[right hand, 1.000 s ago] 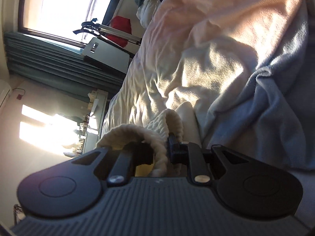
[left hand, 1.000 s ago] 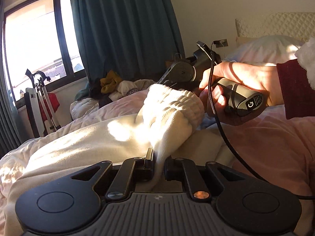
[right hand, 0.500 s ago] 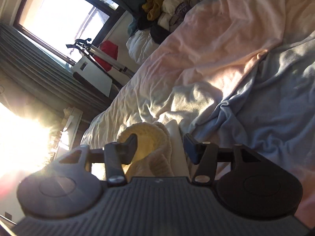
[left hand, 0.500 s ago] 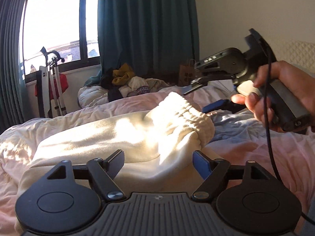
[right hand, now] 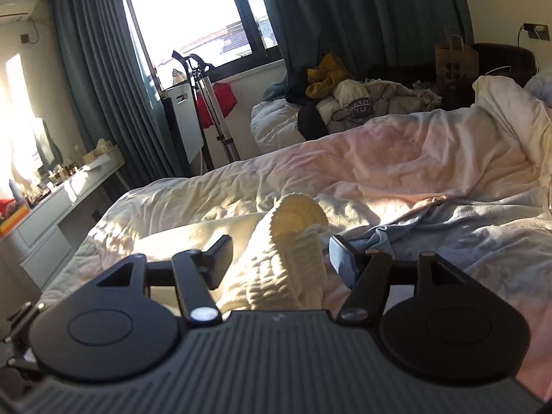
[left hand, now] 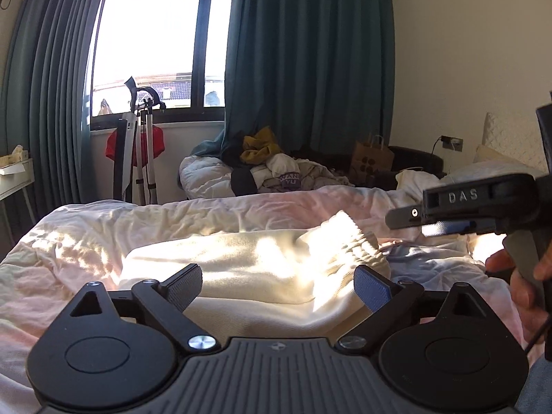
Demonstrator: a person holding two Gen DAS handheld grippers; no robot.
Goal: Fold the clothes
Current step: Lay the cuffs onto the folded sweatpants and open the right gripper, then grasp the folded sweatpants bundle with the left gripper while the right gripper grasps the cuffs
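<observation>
A cream garment (left hand: 241, 258) lies across the bed in sunlight, its ribbed elastic edge (left hand: 341, 238) bunched toward the right. My left gripper (left hand: 277, 277) hovers above its near side; its jaws are opening wide and no pad touches the cloth. In the left wrist view my right gripper (left hand: 407, 220) enters from the right, held by a hand (left hand: 528, 293), above and clear of the cloth. In the right wrist view the right gripper (right hand: 280, 253) is open, and the ribbed edge (right hand: 296, 214) shows between its fingers without being pressed.
A light blue garment (right hand: 448, 227) lies crumpled on the pink-white duvet (right hand: 396, 158) to the right. Beyond the bed are a heap of clothes (left hand: 269, 169), a paper bag (left hand: 371, 158) and a folded stand (left hand: 138, 145) by the window. A dresser (right hand: 69, 193) lines the left wall.
Both grippers were shut on the cream garment's ribbed edge; they have let go, opened, lifted and drawn back. The right gripper rolled upright. The garment now rests on the bed.
</observation>
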